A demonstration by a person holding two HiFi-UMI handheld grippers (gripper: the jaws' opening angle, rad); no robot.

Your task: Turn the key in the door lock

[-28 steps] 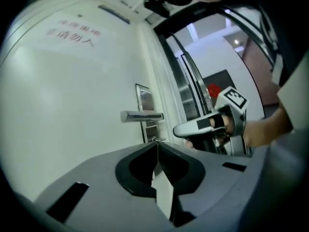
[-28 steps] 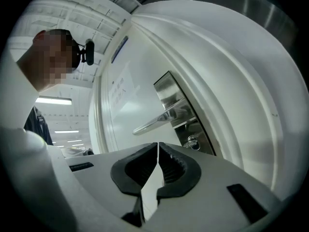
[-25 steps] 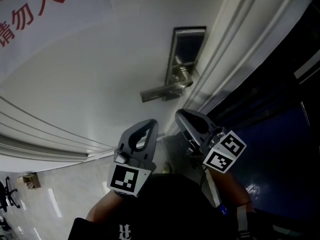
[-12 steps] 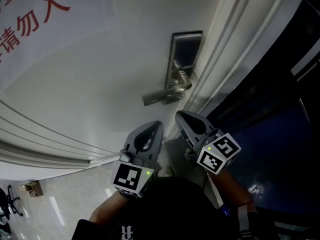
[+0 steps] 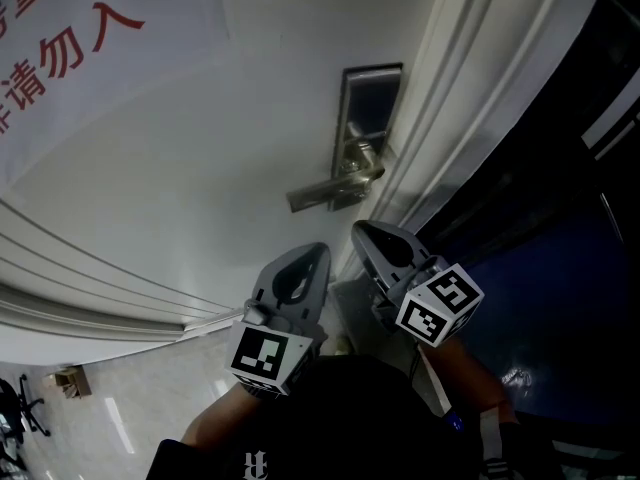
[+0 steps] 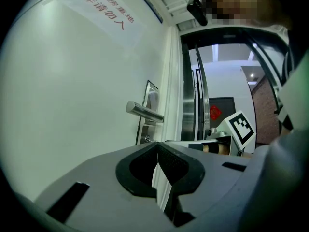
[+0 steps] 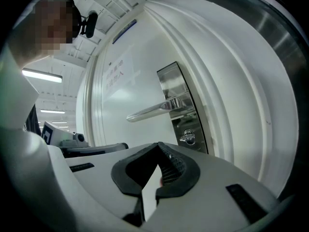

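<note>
In the head view, the left gripper and the right gripper are pointing up at the white door. Both are hanging just below the lever handle on the steel lock plate, clear of it. Each is showing as a closed loop with its tips meeting. The ribbed door frame is running close along the right gripper's side. Bare door panel is lying open to the left, with pale floor at the lower left.

In the left gripper view, the left gripper is resting with its jaws together at the tips and nothing between them; only a white sliver is showing behind the pads. The key is sitting in the lock plate under the lever handle, beyond the tips and apart from them. The right gripper's marker cube is standing off to the right.

In the right gripper view, the right gripper is likewise closed at the tips and carrying nothing. The key is sticking out of the lock plate below the lever handle, near the tips but untouched. The curved frame mouldings are crowding the right side.
</note>
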